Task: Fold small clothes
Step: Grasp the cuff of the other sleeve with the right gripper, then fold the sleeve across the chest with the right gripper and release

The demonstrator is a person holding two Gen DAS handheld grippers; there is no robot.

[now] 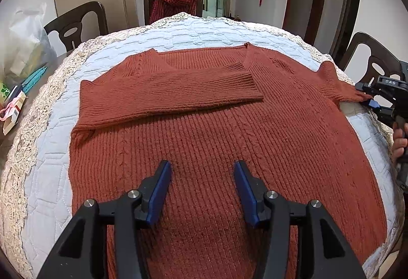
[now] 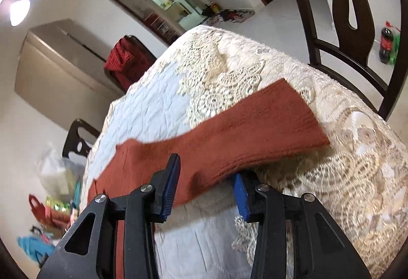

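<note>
While my right gripper (image 2: 204,189) straddles the loose sleeve (image 2: 255,126) with its jaws wide apart, the main risk is that I close on too little knit. That sleeve lies slanted between the two blue pads (image 2: 170,189), one pad above the cloth and the other showing just under its lower edge, but nothing is pinched yet. If I squeeze only the hem, the soft ribbed fabric could slip out as I carry it across, and the sleeve would flop short of the body. I could also catch the lace tablecloth (image 2: 357,151) underneath, since the lower pad sits very near it at the table's edge; dragging that cover would shift the whole sweater (image 1: 216,138) and spoil the fold already made.

My left gripper (image 1: 202,189) hangs over the sweater's lower body, jaws spread and holding nothing. Whether its tips touch the knit I cannot tell. It pins nothing down, so a hard pull from the right could slide the garment sideways.

From the left wrist view, the rust-coloured sweater lies flat on the quilted cover, its other sleeve (image 1: 178,95) folded across the chest, while the unfolded sleeve reaches off towards my right gripper near the table's far right edge.
</note>
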